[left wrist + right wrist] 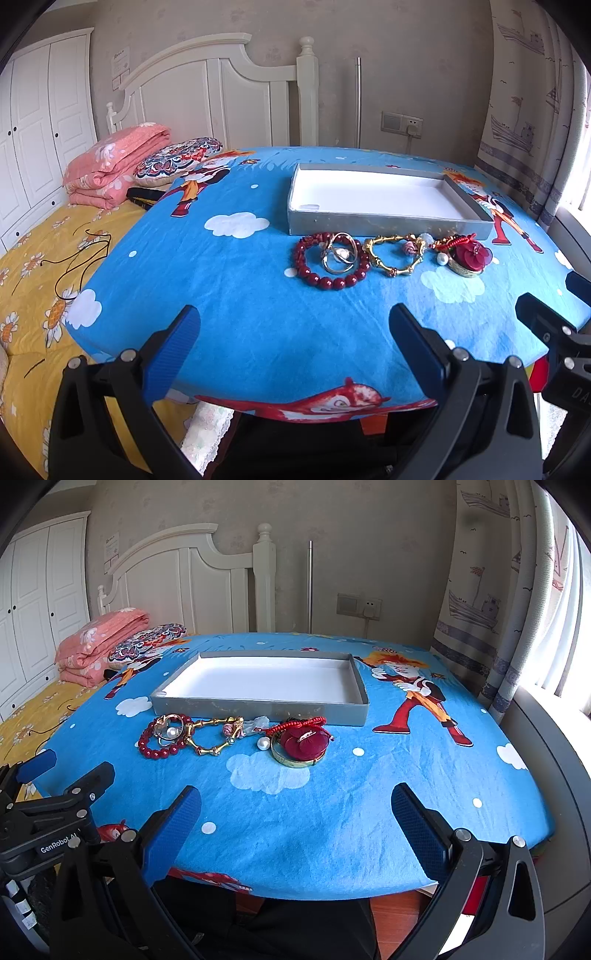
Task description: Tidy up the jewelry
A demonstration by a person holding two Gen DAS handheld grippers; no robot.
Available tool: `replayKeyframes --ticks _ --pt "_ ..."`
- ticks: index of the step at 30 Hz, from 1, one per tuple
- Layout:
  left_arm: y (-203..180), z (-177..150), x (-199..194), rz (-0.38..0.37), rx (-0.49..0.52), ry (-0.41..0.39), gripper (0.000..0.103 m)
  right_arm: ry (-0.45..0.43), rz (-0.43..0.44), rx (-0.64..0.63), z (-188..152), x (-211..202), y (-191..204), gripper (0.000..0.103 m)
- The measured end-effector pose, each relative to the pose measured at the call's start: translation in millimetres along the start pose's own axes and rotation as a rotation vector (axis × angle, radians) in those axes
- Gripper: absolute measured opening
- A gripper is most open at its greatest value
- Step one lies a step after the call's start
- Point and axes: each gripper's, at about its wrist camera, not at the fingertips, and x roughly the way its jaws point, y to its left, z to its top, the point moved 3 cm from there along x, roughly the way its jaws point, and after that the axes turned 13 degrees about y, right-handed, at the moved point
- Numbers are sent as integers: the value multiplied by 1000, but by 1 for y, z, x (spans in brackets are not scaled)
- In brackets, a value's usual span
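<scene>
A shallow grey box (388,223) (258,707) with a white inside stands on the blue table. In front of it lies a row of jewelry: a red bead bracelet (325,282) (159,752), thin rings with a pearl (341,254) (170,730), a gold link bracelet (393,269) (210,747), a loose pearl (263,743), and a gold bangle with a red flower piece (468,256) (301,743). My left gripper (295,332) and right gripper (295,810) are both open and empty, at the table's near edge, well short of the jewelry.
The table wears a blue cartoon cloth (240,314). A bed with a yellow cover (33,295), a folded pink quilt (110,166) and a patterned cushion (177,158) is to the left. A curtain (509,609) and window sill are to the right.
</scene>
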Motion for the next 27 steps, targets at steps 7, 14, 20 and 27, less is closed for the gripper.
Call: replayKeyframes --ticks 7,14,20,27 --pt "2 1 0 0 -3 5 99 6 2 7 1 2 -3 96" --pt "5 4 5 2 -11 23 99 -2 7 -3 8 8 -5 96" --pt "4 17 22 -8 3 16 99 -24 19 -3 22 36 -8 96" --pt "3 36 56 -43 -18 58 99 -7 30 37 38 65 -17 93"
